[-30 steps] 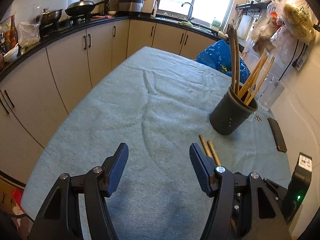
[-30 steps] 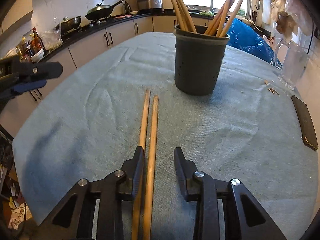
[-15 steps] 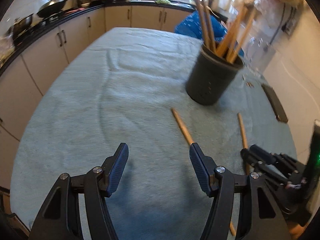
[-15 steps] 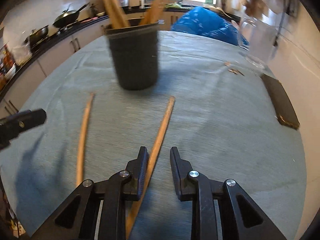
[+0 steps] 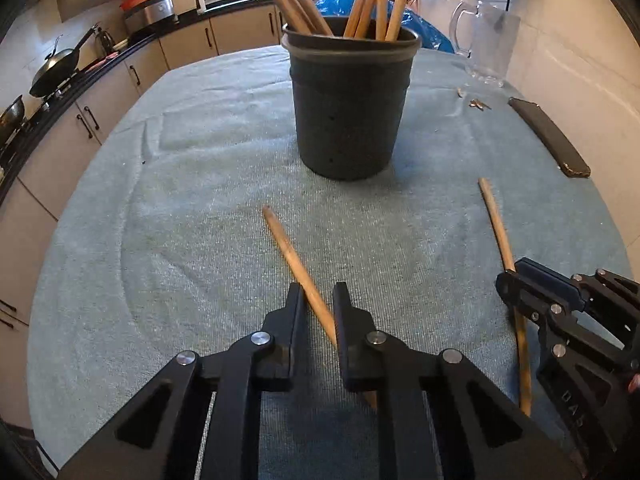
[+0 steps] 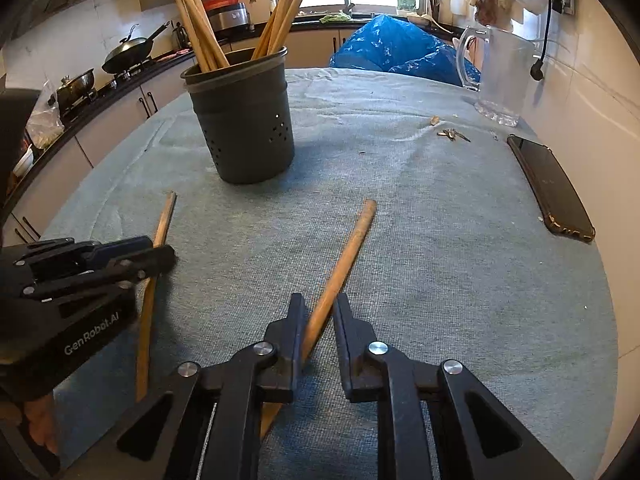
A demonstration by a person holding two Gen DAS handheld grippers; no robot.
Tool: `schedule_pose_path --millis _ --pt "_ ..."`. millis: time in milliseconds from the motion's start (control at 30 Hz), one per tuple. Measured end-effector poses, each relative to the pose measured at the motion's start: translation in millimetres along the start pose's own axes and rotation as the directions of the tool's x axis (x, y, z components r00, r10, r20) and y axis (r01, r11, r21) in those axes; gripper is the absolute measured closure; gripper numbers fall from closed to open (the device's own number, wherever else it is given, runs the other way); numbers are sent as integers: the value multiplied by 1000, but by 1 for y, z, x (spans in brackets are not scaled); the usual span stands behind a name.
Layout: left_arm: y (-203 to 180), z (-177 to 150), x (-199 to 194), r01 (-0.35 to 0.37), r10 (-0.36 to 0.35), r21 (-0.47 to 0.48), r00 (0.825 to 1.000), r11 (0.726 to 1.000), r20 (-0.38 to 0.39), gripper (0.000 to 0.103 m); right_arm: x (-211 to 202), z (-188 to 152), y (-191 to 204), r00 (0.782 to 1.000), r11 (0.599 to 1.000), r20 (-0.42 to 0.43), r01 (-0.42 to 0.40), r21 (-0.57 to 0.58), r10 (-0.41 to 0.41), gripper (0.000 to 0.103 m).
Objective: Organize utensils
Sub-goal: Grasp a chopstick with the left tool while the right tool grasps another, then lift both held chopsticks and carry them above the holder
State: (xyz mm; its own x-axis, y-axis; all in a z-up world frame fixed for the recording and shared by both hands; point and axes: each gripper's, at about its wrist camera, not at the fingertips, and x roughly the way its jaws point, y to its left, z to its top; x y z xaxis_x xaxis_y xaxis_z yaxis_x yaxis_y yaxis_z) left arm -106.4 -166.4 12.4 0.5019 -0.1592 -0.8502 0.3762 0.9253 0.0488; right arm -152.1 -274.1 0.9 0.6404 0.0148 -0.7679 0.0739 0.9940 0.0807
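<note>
Two wooden chopsticks lie apart on the blue-grey cloth. My left gripper [image 5: 317, 305] is shut on the left chopstick [image 5: 289, 252], which points toward the dark utensil holder [image 5: 347, 104] full of chopsticks. My right gripper [image 6: 319, 313] is shut on the right chopstick [image 6: 347, 251], whose tip points forward. In the left wrist view the right gripper [image 5: 516, 280] grips the right chopstick [image 5: 495, 224]. In the right wrist view the left gripper [image 6: 160, 256] holds the left chopstick [image 6: 163, 220], and the holder [image 6: 245, 120] stands beyond it.
A dark phone [image 6: 550, 188] lies at the table's right edge by the wall. A clear glass jug [image 6: 502, 80] stands at the back right, with small metal bits [image 6: 452, 134] near it. A blue bag [image 6: 396, 52] lies behind the table. Kitchen counters run along the left.
The two chopsticks, side by side a second ago, are now apart. My left gripper swung toward the holder and closed on one chopstick. My right gripper narrowed onto the other.
</note>
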Motion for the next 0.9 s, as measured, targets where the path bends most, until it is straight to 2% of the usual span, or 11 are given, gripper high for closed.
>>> schedule_pose_path --millis 167,300,433,533,633,900 --pt "21 -8 -8 82 -82 -2 995 997 -48 93 -4 -3 -11 989 990 -55 -133 39 135 94" --pt "46 -19 -17 142 -143 -19 984 990 -108 94 -10 -10 -21 977 983 -109 -179 40 182 95" --pt "60 -16 -16 161 -167 -53 977 986 -136 94 -9 -8 -18 981 990 -136 -140 7 140 94" --pt "59 -8 -10 137 -145 -61 979 989 -143 93 -4 0 -7 986 995 -145 -85 -50 77 87" --pt "56 2 -3 125 -130 -46 981 991 -144 93 3 9 0 987 995 -155 -59 -84 46 87" --pt "54 23 10 117 -118 -16 980 993 -160 93 26 42 -9 975 996 -218 -54 -66 39 86"
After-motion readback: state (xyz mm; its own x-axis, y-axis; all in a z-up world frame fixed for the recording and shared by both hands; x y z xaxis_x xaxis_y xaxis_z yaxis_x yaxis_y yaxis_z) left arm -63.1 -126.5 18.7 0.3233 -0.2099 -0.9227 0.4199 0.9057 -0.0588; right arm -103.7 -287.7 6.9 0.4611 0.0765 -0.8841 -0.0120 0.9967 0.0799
